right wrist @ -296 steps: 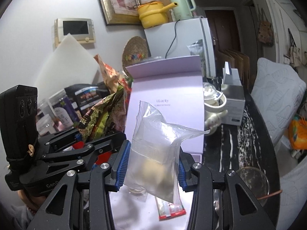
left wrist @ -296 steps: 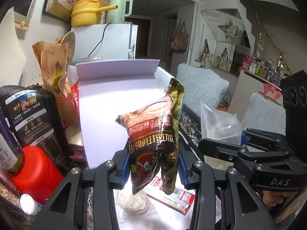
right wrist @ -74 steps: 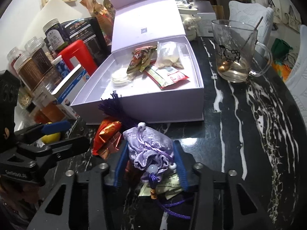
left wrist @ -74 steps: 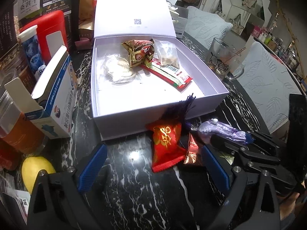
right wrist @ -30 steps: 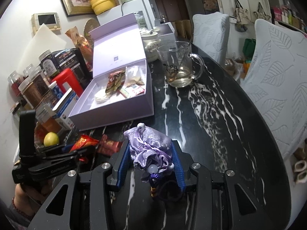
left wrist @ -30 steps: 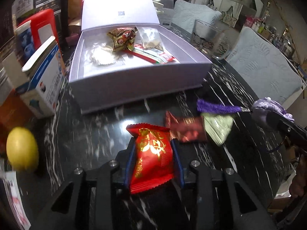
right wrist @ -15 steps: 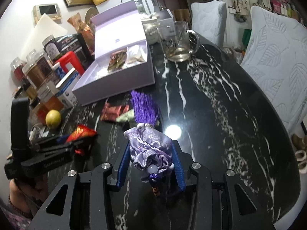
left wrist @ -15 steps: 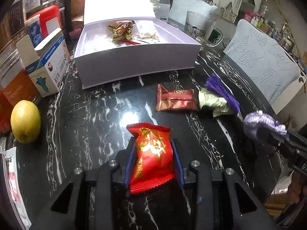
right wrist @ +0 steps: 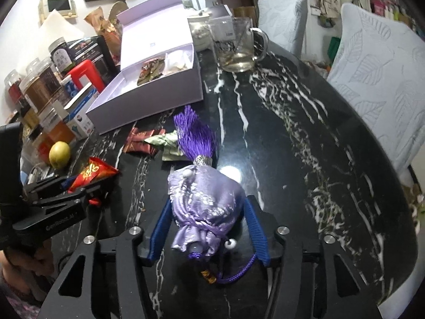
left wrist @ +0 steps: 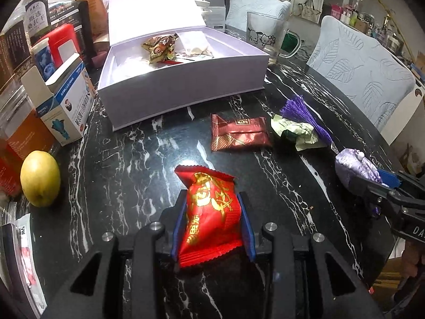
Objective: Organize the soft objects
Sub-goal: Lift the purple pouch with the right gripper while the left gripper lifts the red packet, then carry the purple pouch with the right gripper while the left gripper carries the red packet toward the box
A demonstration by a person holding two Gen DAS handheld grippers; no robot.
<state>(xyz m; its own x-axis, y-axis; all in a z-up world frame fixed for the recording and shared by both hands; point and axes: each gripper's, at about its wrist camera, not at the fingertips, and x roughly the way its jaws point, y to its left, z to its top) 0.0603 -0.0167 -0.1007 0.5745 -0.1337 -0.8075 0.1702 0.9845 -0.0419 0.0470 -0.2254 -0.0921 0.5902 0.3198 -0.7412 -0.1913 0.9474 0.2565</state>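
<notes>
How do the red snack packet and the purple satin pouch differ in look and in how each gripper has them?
The red snack packet is flat printed foil; the purple satin pouch is bunched cloth with a tassel. The left gripper pinches the packet, while the right gripper, jaws just opened, stands clear of the pouch. Both are soft.

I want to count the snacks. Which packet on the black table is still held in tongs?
The bright red packet with gold writing, pinched in the left tongs. The dark red packet and green packet lie loose beside each other.
</notes>
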